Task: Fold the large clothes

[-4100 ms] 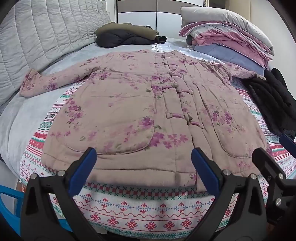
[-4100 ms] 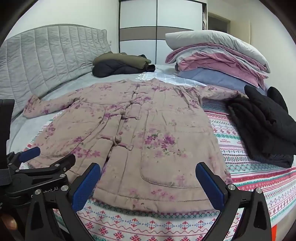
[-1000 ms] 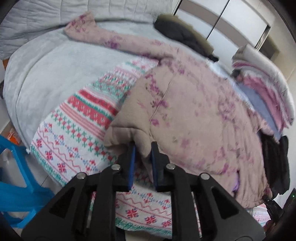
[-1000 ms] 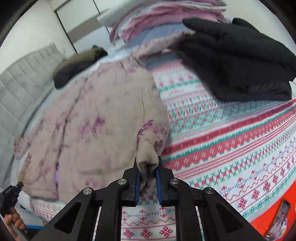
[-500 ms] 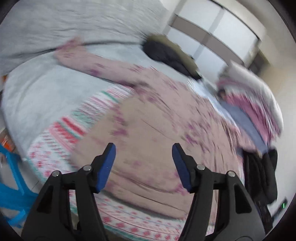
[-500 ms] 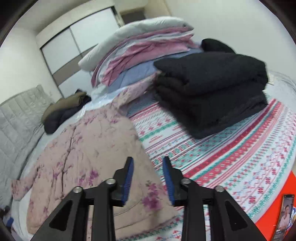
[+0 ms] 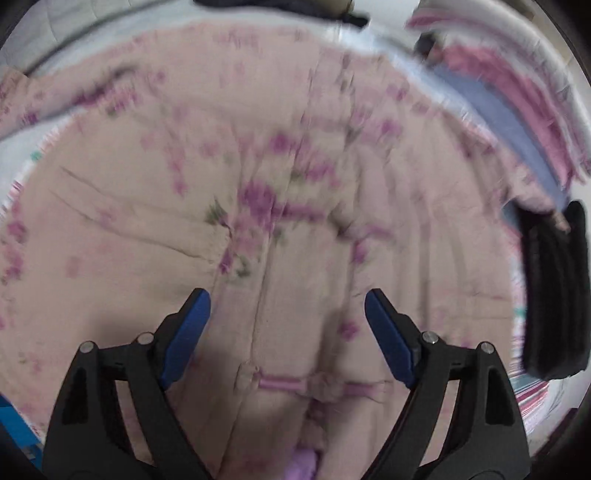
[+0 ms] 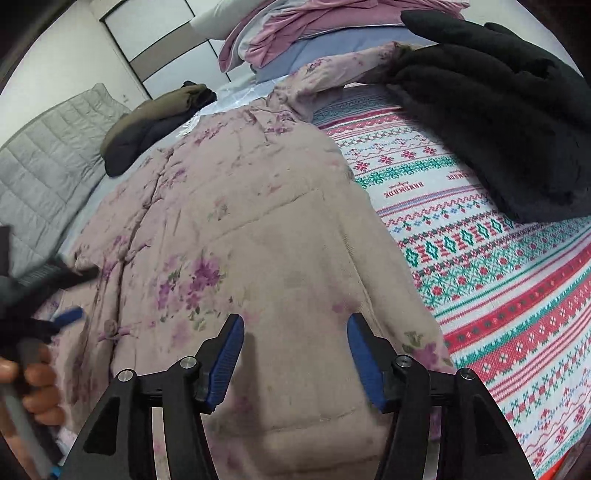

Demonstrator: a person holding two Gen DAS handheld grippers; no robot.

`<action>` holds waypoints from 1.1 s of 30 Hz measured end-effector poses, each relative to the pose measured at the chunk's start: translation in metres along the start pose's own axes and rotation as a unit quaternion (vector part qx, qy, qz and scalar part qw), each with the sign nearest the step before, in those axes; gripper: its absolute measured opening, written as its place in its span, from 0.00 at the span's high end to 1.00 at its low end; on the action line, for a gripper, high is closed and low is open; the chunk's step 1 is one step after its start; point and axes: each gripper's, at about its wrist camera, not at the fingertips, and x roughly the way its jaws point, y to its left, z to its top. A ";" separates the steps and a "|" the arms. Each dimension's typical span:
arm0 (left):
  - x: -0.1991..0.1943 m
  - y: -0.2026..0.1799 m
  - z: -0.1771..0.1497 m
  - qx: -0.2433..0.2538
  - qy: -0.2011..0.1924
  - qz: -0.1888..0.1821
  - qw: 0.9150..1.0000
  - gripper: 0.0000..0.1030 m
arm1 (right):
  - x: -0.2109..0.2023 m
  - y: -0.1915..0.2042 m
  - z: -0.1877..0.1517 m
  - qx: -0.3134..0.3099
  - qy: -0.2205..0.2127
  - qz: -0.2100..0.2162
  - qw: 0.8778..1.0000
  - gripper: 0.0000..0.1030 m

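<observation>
1. Nearest in the left wrist view: left tool (image 7: 283,325), blue pads spread wide, empty, hovering low over the middle front of the floral padded coat (image 7: 229,206); picture smeared, so contact with the cloth impossible to judge.
2. Nearest in the right wrist view: right tool (image 8: 295,356), pads likewise apart and gripping nothing, poised over the coat (image 8: 258,236) near its hem, above the big patch pocket (image 8: 280,258).
3. At the left edge of that view: a hand (image 8: 33,391) around the handle of the left tool (image 8: 55,291), just above the coat's button line.
4. Coat spread front-up on the bed, over a patterned knit blanket (image 8: 498,295), hem toward the cameras, collar away.
5. Progress, as a judgement: barely begun. Body flat and full width, no lengthwise or crosswise fold visible; hem corners look a little rumpled, nothing more.
6. Farther off: one sleeve (image 8: 351,70) stretched outward, its cuff against or under a folded black garment (image 8: 498,110); exact overlap unclear.
7. Remaining, by that reading: sleeves inward, sides over, hem up toward the collar.
8. Farthest: a dark jacket pile (image 8: 155,122), stacked bedding (image 8: 314,33), grey quilted headboard (image 8: 40,147).
</observation>
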 end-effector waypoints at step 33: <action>0.020 -0.024 0.015 0.004 -0.039 0.005 0.999 0.11 | 0.092 -0.091 0.354 0.130 -0.117 -0.146 0.974 0.92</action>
